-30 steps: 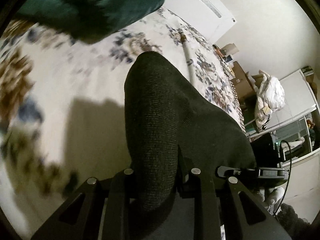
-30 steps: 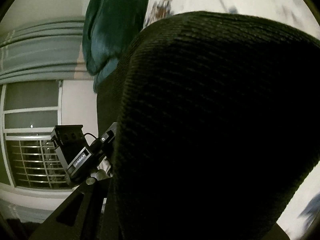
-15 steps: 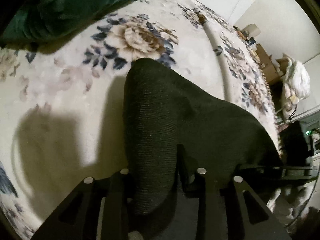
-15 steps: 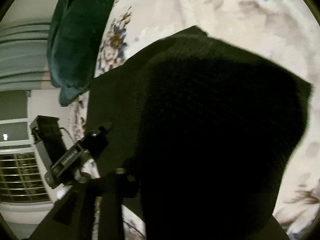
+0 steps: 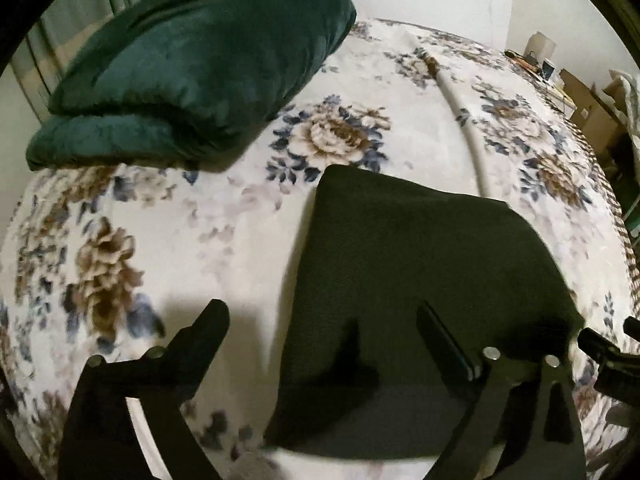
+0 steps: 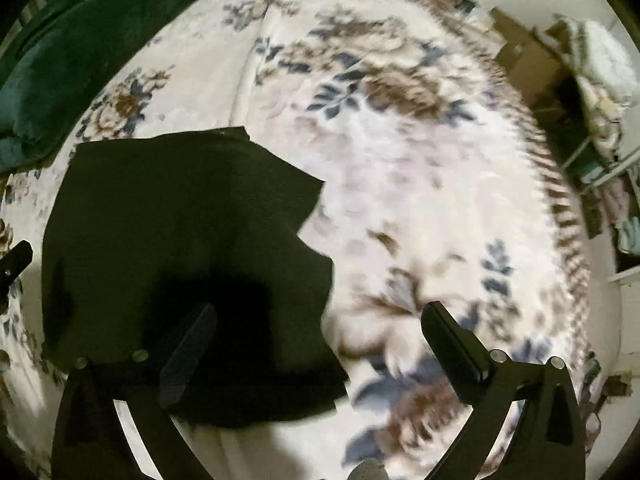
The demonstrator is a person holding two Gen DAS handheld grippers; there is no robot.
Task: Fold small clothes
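A small black knit garment lies flat on the floral bedspread. It also shows in the right wrist view. My left gripper is open and empty, hovering over the garment's near left edge. My right gripper is open and empty, hovering over the garment's near right edge. The other gripper's body shows at the frame edge in both views.
A dark green cushion lies on the bed at the far left, also in the right wrist view. A white rod lies on the bedspread beyond the garment. Boxes and shelves stand past the bed's right edge.
Both grippers held the black garment up, lowered it onto the bed and opened. The garment now lies flat and both grippers have pulled back from it.
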